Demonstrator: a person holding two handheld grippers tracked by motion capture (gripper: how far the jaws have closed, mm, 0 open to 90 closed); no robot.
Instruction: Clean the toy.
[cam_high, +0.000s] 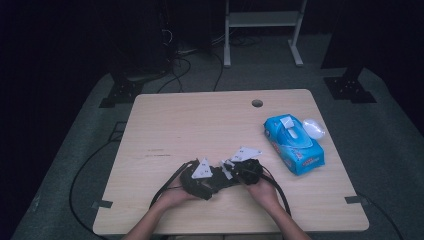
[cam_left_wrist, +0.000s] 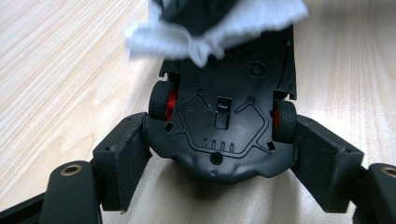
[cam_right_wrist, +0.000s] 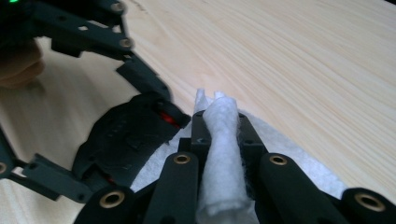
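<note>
left gripper (cam_left_wrist: 219, 154): jaws pinching a black toy car (cam_left_wrist: 224, 126) by its two sides, underside facing the camera, red wheel hubs showing
right gripper (cam_right_wrist: 219, 135): jaws pressed together on a folded white wipe (cam_right_wrist: 222, 154)
wipe: lies against the toy car's far end in the left gripper view, touching it
toy car: near middle of the wooden table (cam_high: 200, 120), held between both grippers
hands: left hand (cam_high: 172, 196) and right hand (cam_high: 265, 190) at the near edge
wipes pack (cam_high: 295, 144): blue, far right on the table, well apart from the grippers, lid flap open
</note>
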